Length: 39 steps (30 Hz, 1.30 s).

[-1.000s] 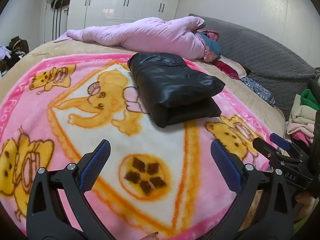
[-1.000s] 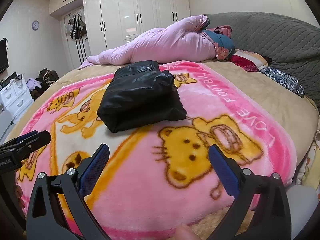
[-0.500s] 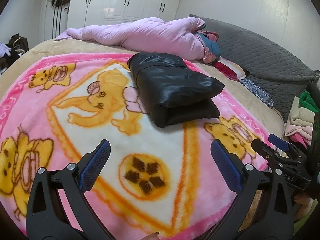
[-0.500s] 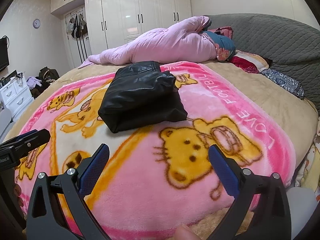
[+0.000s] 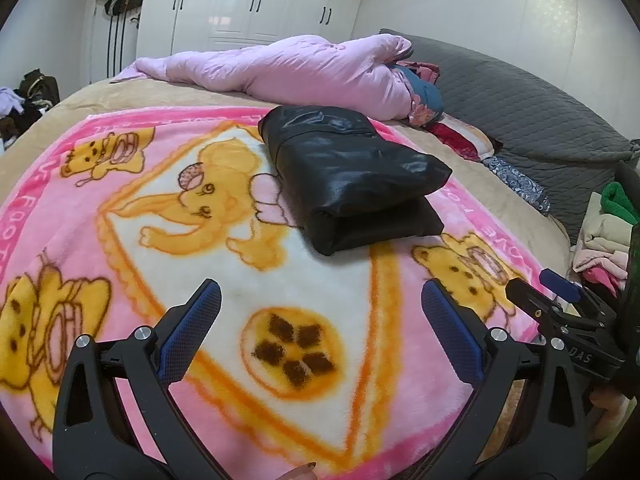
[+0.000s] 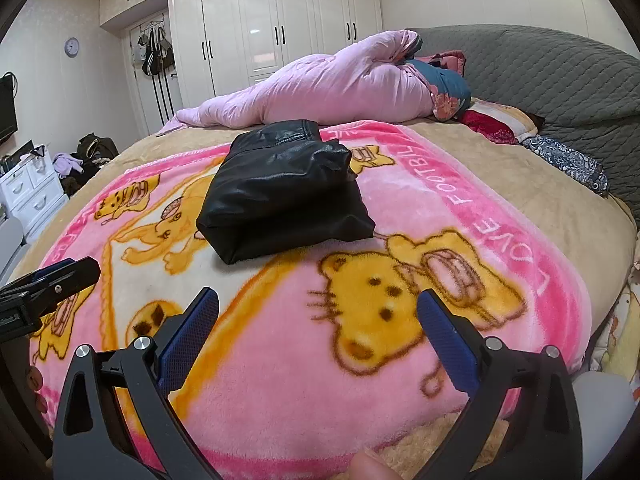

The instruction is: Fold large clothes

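A black leather garment [image 5: 352, 176] [image 6: 280, 192] lies folded into a thick rectangle on the pink cartoon blanket [image 5: 200, 240] [image 6: 400, 216] covering the bed. My left gripper [image 5: 320, 308] is open and held above the blanket's near part, well short of the garment, with nothing between its blue pads. My right gripper [image 6: 318, 312] is open too, hovering near the bed's front edge, nothing in it. Each gripper appears at the side of the other's view: the right gripper [image 5: 560, 304] and the left gripper [image 6: 48, 284].
A pink quilt [image 5: 288, 68] [image 6: 320, 84] lies bunched along the far side of the bed. Grey headboard cover [image 6: 540, 68] and pillows are at the right. A stack of folded clothes [image 5: 604, 236] sits beside the bed. White wardrobes [image 6: 280, 20] line the back wall.
Both grippers have drawn slightly back and shifted a little; the folded garment has not moved. Both stay open.
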### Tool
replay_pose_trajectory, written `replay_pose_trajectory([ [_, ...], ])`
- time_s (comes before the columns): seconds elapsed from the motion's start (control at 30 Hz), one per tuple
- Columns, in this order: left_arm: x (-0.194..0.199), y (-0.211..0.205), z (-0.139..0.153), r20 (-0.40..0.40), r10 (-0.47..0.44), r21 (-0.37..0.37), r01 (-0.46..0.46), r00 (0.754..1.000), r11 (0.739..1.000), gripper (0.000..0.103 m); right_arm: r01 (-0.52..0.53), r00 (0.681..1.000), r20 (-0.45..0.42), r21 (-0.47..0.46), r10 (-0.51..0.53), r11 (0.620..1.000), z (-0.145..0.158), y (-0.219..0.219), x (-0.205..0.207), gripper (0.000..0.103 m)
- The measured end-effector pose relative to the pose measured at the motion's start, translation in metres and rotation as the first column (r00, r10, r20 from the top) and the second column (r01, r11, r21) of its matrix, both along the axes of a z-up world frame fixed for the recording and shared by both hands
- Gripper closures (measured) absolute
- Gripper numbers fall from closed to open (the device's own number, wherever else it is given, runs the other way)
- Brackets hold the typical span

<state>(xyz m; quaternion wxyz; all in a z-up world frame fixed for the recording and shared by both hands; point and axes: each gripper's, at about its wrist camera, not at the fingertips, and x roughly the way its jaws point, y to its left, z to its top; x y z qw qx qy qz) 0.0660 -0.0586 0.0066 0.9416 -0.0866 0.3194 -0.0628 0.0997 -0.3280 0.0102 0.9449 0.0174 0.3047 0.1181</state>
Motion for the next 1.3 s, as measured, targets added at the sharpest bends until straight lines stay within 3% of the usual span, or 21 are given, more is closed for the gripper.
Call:
replay_pose_trajectory([
  [0.73, 0.001, 0.004, -0.011, -0.032, 0.016, -0.016, -0.017, 0.999, 1.000, 0.009, 0.008, 1.000, -0.010, 0.006, -0.008, 1.000, -0.003, -0.001, -0.001, 0.004],
  [0.87, 0.001, 0.002, -0.014, -0.040, 0.024, 0.008, -0.023, 0.999, 1.000, 0.009, 0.017, 1.000, -0.014, 0.007, -0.016, 1.000, -0.004, -0.003, -0.002, 0.004],
  [1.03, 0.003, 0.014, -0.015, -0.062, 0.034, 0.005, -0.033, 0.997, 0.999, 0.009, 0.103, 0.995, -0.019, 0.030, -0.102, 0.994, -0.003, -0.026, -0.007, 0.004],
  [1.1, 0.008, 0.040, -0.017, -0.093, 0.065, -0.018, -0.066, 0.994, 0.998, 0.009, 0.236, 0.972, -0.024, 0.053, -0.235, 0.970, -0.003, -0.067, -0.012, 0.004],
  [1.17, 0.016, 0.090, -0.022, -0.134, 0.139, -0.010, -0.142, 0.981, 0.990, 0.009, 0.387, 0.922, -0.039, 0.059, -0.385, 0.920, -0.008, -0.115, -0.020, 0.004],
  [1.2, 0.018, 0.116, -0.024, -0.144, 0.185, 0.008, -0.185, 0.972, 0.983, 0.009, 0.495, 0.868, -0.056, 0.044, -0.493, 0.868, -0.016, -0.149, -0.028, 0.004],
  [1.27, 0.022, 0.182, -0.030, -0.159, 0.333, 0.085, -0.323, 0.929, 0.942, 0.009, 0.661, 0.745, -0.099, -0.026, -0.660, 0.750, -0.037, -0.208, -0.042, 0.004],
  [1.3, 0.024, 0.215, -0.033, -0.169, 0.405, 0.121, -0.389, 0.899, 0.913, 0.009, 0.746, 0.645, -0.136, -0.103, -0.752, 0.658, -0.056, -0.245, -0.052, 0.004],
])
